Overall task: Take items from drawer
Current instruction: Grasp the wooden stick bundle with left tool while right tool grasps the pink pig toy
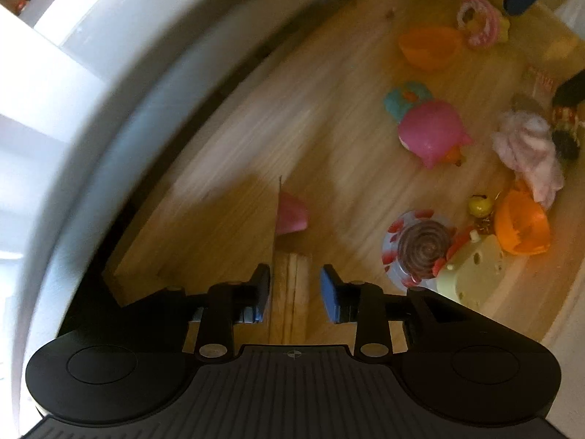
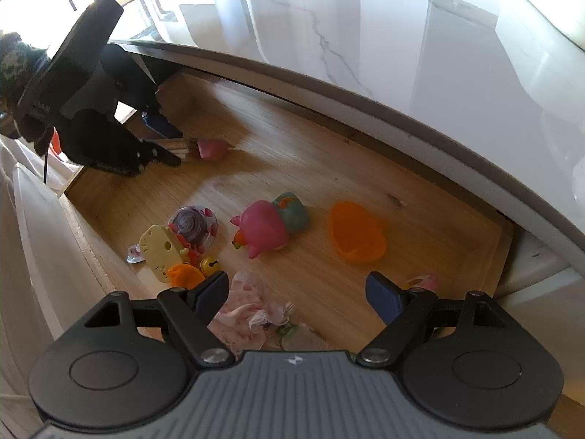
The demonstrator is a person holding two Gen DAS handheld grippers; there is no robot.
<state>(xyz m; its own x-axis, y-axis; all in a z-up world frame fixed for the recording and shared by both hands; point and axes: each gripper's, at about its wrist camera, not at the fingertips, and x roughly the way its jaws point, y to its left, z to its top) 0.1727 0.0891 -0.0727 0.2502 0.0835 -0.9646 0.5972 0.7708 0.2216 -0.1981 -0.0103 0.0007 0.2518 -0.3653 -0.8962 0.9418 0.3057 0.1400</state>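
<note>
1. The right gripper (image 2: 296,298) hangs over the near edge of the open wooden drawer (image 2: 329,168), its fingers spread wide and holding nothing.
2. Directly below it lies a crumpled pink cloth (image 2: 248,314), with a pink ring toy (image 2: 424,282) just beside the right finger.
3. A little farther in, near the drawer's left side, sit a yellow cat-face toy (image 2: 159,250), an orange piece (image 2: 184,274), a small yellow bell (image 2: 210,264) and a swirl-topped disc (image 2: 192,224), all clustered together.
4. In the middle lie a pink squishy toy (image 2: 261,232) touching a teal toy (image 2: 292,212), and to their right an orange cup (image 2: 356,232).
5. At the far left corner, the left gripper (image 1: 295,292) is partly open around a wooden stick (image 1: 290,292) that ends in a pink tip (image 1: 290,216); whether the pads touch the stick is unclear.
6. A white marble counter (image 2: 402,36) overhangs the drawer's far side.
</note>
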